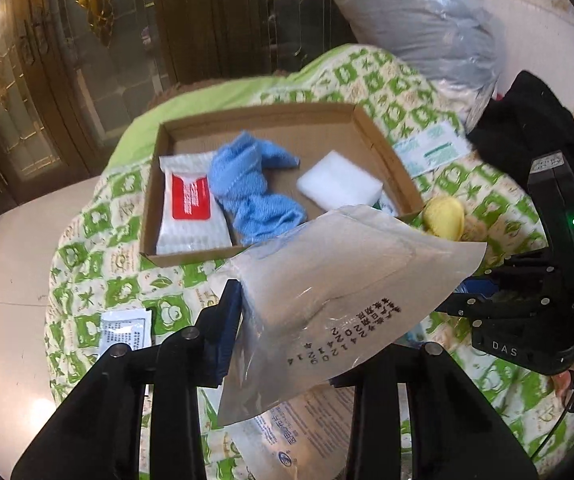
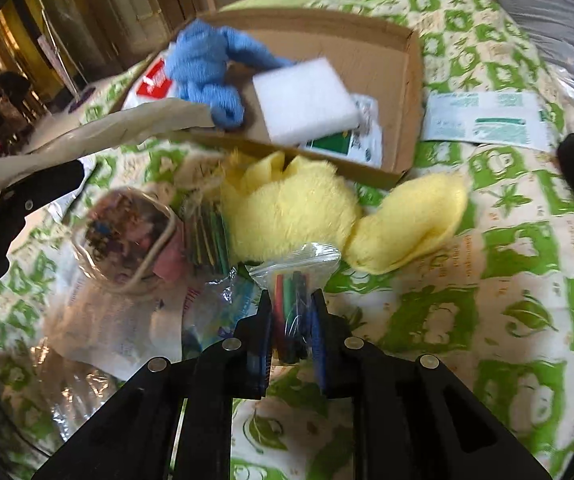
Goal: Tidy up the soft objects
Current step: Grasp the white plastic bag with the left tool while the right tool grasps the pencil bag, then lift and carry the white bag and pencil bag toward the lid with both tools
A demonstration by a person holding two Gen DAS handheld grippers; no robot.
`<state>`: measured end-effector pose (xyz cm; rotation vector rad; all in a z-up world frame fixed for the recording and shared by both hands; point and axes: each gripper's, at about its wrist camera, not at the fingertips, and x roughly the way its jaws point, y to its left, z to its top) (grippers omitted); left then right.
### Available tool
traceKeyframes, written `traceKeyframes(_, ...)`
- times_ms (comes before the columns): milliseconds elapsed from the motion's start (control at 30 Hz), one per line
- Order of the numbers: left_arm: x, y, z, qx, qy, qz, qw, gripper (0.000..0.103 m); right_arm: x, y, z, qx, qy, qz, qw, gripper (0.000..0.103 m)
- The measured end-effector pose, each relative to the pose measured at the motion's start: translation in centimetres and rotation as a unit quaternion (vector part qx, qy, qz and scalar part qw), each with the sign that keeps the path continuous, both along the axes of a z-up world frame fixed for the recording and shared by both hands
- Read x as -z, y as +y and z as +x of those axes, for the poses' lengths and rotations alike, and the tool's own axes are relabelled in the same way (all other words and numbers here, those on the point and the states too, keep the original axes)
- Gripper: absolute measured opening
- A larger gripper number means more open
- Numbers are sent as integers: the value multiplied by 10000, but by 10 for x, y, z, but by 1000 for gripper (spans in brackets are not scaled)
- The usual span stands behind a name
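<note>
A: Holding anything, the left gripper?

B: Yes. Its fingers are pressed onto a clear plastic packet with something white inside and dark print on its face. The packet sticks up and fans out to the right, above the quilt.

A: And the right gripper?

B: Pinched tight on a small zip bag of coloured sticks, red, green and dark ones. The bag's sealed top pokes out just past the fingertips.

A: Where is the box from there?

B: Ahead of both grippers. The cardboard box lies flat on the green-and-white quilt, open at the top. Inside, from the left gripper's view: a white pack with a red label at the left, a crumpled blue cloth in the middle, a white foam block at the right.

A: Anything loose near the right gripper?

B: A yellow fluffy cloth just beyond its fingertips, lying against the near wall of the box. To the left, a clear bag with a mixed jumble inside. Farther right, beside the box, a flat white-and-green packet on the quilt.

A: And off the bed?

B: A pale floor to the left gripper's left.
</note>
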<state>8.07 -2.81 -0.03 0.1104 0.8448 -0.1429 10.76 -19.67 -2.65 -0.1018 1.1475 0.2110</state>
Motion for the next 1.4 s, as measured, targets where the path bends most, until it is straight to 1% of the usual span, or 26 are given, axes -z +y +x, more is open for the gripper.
traceKeyframes(133, -10, -2, -2, -27, -119, -2, 9999, 32, -7, -6, -5, 72, -66, 80, 9999, 16)
traceKeyframes(533, -16, 0, -4, -68, -225, -24, 9997, 32, -31, -12, -22, 117, -253, 117, 9995, 16)
traceKeyframes(867, -19, 1, -2, -121, -255, -36, 9996, 33, -34, -12, -22, 156, -287, 79, 9994, 16)
traceKeyframes(1400, -24, 7, 14, -202, -298, 23, 9994, 33, -39, -9, -16, 84, -363, 46, 9993, 16)
